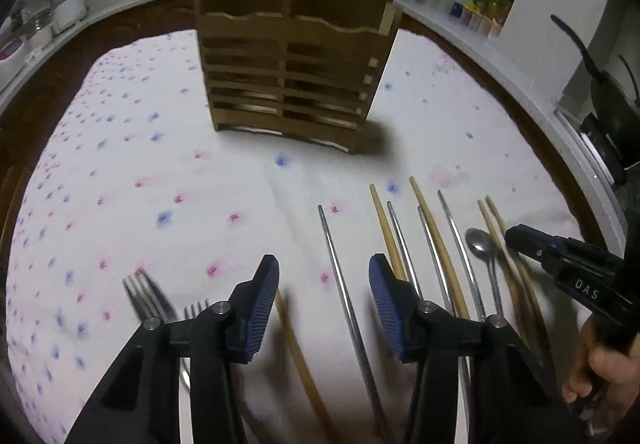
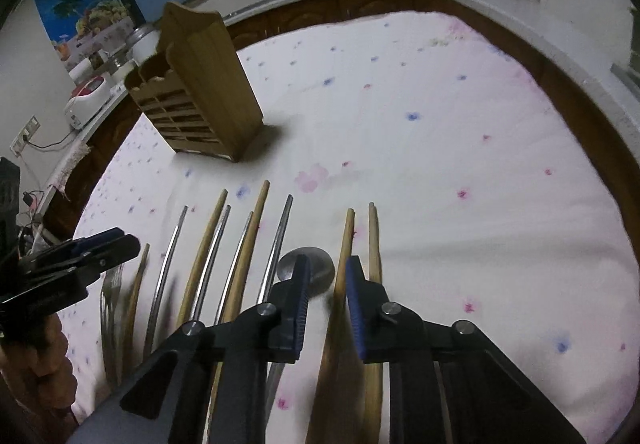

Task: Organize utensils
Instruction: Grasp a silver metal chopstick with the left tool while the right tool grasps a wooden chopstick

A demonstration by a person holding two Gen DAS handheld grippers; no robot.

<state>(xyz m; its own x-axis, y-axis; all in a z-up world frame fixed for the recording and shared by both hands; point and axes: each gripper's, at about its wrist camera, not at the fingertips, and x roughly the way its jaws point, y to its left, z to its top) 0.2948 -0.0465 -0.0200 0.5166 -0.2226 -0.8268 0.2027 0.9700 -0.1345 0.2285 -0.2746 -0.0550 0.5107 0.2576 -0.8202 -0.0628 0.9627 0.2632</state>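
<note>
The left hand-held gripper (image 1: 323, 276) hangs released, jaws apart over a steel chopstick (image 1: 347, 304) without touching it. The right hand-held gripper (image 2: 327, 276) straddles a wooden chopstick (image 2: 343, 264), pads not pressing. The utensils lie in a row on the floral-clothed worktop (image 2: 460, 147), well short of the upright wooden utensil holder (image 1: 294, 71).

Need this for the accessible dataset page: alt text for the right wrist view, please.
The right gripper hangs low over a wooden chopstick, jaws narrowed around it, amid a row of wooden and metal chopsticks and a spoon on a floral tablecloth. A wooden utensil holder stands behind on the left, and the left gripper enters from the left edge.
</note>
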